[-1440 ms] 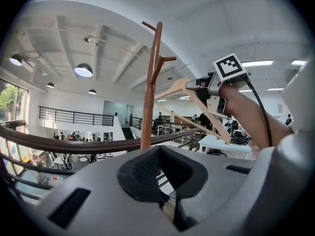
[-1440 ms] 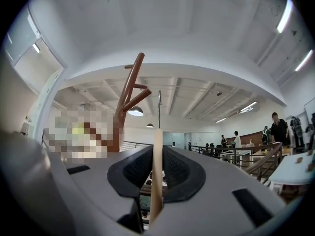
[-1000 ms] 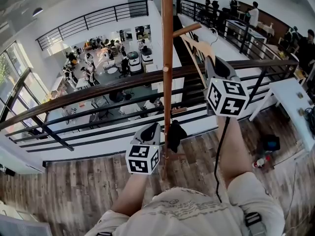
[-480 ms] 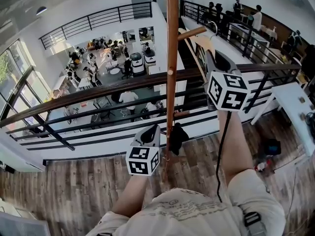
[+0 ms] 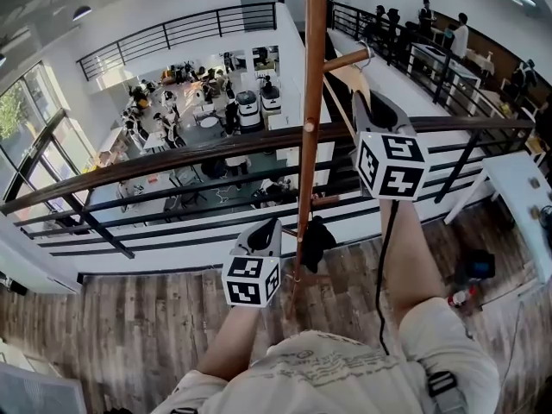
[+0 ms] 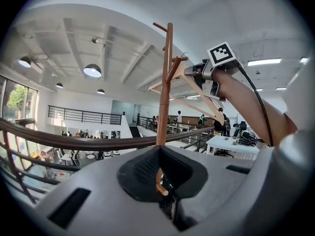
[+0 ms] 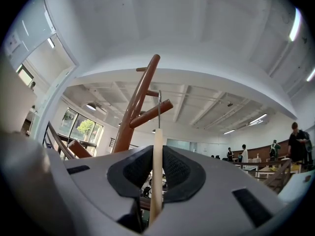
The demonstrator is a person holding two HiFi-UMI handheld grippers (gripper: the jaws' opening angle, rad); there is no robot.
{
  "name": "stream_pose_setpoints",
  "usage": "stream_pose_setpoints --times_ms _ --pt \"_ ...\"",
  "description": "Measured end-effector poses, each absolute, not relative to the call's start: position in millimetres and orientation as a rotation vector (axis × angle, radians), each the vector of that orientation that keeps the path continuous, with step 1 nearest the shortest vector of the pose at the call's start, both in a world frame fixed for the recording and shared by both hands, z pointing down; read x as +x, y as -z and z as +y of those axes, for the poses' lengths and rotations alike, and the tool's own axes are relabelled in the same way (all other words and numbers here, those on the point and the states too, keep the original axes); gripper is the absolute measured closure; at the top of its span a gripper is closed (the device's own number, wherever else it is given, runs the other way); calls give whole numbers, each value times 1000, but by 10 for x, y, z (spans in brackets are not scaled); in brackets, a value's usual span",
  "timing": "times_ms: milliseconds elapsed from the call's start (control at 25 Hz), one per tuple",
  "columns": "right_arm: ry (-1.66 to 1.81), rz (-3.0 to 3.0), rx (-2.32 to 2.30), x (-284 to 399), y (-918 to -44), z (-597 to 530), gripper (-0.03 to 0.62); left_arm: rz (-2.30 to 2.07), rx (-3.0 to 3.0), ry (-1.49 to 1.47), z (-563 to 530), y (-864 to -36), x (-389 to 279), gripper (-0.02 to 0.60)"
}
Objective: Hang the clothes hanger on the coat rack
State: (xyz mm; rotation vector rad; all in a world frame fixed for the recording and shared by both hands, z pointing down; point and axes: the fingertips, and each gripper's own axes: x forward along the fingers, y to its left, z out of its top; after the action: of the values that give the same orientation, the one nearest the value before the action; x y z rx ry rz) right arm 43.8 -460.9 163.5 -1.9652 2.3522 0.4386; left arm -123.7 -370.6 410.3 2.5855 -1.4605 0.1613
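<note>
The brown wooden coat rack pole (image 5: 310,128) rises just ahead of me. An upper peg (image 5: 348,59) slants out to its right. My right gripper (image 5: 369,102) is shut on the light wooden hanger (image 5: 348,83), held edge-on between the pads (image 7: 156,171). The hanger's wire hook (image 5: 368,50) is at that peg's tip and crosses in front of the peg (image 7: 147,113) in the right gripper view. My left gripper (image 5: 269,224) is low against the pole. A short lower peg (image 6: 160,183) lies between its nearly closed pads. I cannot tell whether the hook rests on the upper peg.
A dark railing (image 5: 172,158) runs across right behind the rack, with an open lower floor full of people and desks beyond. A white table (image 5: 517,179) stands at the right. Something black (image 5: 316,238) hangs low on the pole. Wooden flooring (image 5: 129,335) is underfoot.
My right gripper has carried the hanger closer to the pole and slightly up, bringing the hook to the peg's tip. The left gripper has stayed where it was.
</note>
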Motion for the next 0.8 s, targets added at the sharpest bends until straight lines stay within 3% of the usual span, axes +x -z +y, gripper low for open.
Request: stream_pose_setpoints --times_ms 800 --pt "-424 2460 -1922 75 -1859 -4745 543 -1508 2552 -156 -3656 -4182 -1494 577"
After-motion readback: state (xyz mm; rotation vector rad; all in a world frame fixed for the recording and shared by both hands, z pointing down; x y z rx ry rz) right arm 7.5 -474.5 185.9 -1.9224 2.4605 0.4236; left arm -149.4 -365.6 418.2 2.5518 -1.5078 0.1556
